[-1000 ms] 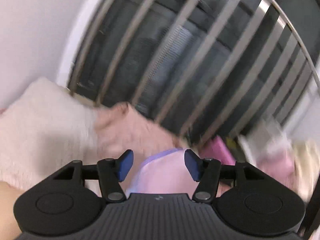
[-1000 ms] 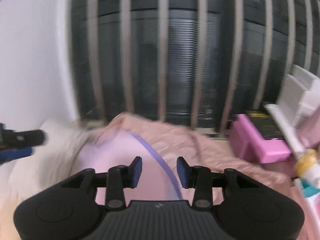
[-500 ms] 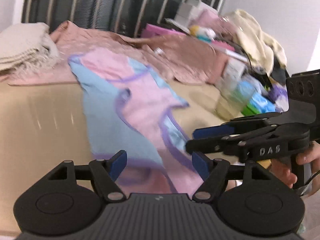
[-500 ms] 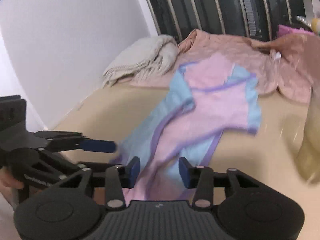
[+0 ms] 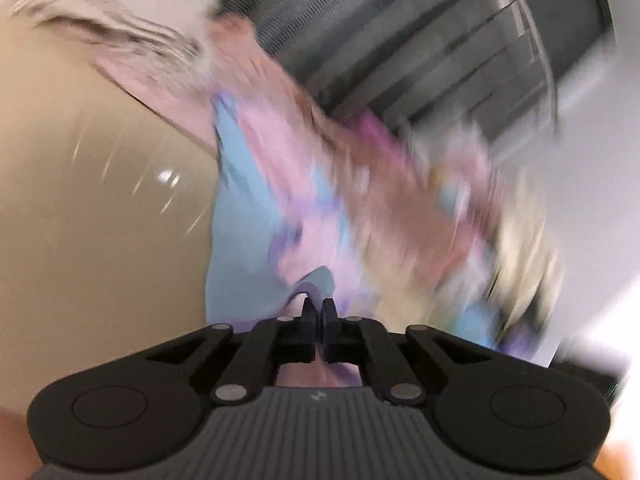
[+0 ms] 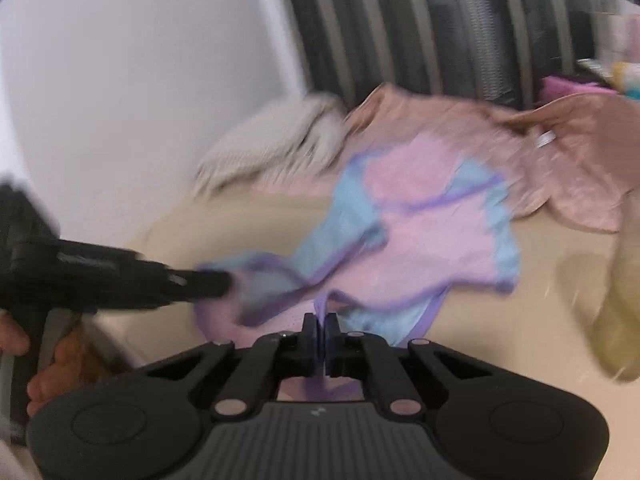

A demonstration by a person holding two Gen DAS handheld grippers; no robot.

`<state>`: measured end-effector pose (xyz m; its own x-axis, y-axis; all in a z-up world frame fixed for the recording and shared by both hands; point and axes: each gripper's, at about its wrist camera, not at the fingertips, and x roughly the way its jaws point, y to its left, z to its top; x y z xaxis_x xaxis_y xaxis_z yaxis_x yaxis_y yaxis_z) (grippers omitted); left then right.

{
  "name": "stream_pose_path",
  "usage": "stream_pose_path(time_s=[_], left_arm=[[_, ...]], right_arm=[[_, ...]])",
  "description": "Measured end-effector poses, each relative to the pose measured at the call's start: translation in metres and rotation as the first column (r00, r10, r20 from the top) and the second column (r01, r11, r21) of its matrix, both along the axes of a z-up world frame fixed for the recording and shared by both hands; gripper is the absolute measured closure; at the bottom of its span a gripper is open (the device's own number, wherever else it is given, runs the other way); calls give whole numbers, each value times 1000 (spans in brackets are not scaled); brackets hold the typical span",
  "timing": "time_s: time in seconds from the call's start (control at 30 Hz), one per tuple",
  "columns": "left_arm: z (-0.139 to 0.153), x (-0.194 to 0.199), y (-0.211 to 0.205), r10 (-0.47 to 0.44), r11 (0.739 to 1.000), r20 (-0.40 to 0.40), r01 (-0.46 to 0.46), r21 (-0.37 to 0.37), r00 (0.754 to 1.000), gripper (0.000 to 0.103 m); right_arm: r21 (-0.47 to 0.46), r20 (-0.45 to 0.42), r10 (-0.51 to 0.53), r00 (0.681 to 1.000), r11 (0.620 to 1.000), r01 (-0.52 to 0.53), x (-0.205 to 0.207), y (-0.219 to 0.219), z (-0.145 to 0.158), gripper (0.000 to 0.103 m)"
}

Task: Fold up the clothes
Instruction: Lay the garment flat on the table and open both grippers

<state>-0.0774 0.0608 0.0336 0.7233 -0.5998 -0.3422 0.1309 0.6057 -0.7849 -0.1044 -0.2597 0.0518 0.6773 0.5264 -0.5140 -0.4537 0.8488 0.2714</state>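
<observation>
A pink and light-blue garment (image 6: pixel 432 232) with purple trim lies spread on a beige surface (image 6: pixel 540 320), its far end toward the striped headboard. My right gripper (image 6: pixel 319 322) is shut, pinching the garment's near purple hem. In the same view my left gripper (image 6: pixel 228 280) comes in from the left, held by a hand (image 6: pixel 52 364), and clamps another near corner of the cloth. The left wrist view is blurred; there my left gripper (image 5: pixel 319 308) is shut on a fold of the garment (image 5: pixel 248 208).
A cream knitted blanket (image 6: pixel 276 140) and a dusty-pink quilted cover (image 6: pixel 560 152) lie behind the garment. A dark headboard (image 6: pixel 440 32) with pale bars stands at the back, a white wall (image 6: pixel 140 80) on the left. Bright clutter (image 6: pixel 600 72) sits far right.
Both grippers came down from facing the headboard to the garment's near edge. Each had open jaws half a second ago and has now shut on the cloth.
</observation>
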Motion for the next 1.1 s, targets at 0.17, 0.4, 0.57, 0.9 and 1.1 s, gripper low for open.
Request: stream_pose_path(time_s=[0.17, 0.4, 0.57, 0.9, 1.1], left_arm=[[-13, 23, 19, 243, 970, -23, -244, -25, 970, 81], [-9, 5, 15, 96, 963, 49, -106, 247, 994, 42], [-9, 17, -3, 58, 905, 18, -60, 421, 998, 42], [-10, 64, -52, -23, 801, 36, -3, 599, 999, 53], [-17, 60, -74, -132, 735, 47, 67, 675, 990, 66]], right_arm=[[108, 14, -206, 979, 973, 203, 46, -16, 0, 95], [-79, 204, -171, 964, 979, 191, 19, 3, 11, 58], [-199, 129, 73, 989, 979, -47, -1, 46, -16, 60], [-236, 126, -68, 990, 967, 96, 20, 51, -26, 101], [-195, 179, -148, 973, 964, 183, -5, 18, -3, 101]])
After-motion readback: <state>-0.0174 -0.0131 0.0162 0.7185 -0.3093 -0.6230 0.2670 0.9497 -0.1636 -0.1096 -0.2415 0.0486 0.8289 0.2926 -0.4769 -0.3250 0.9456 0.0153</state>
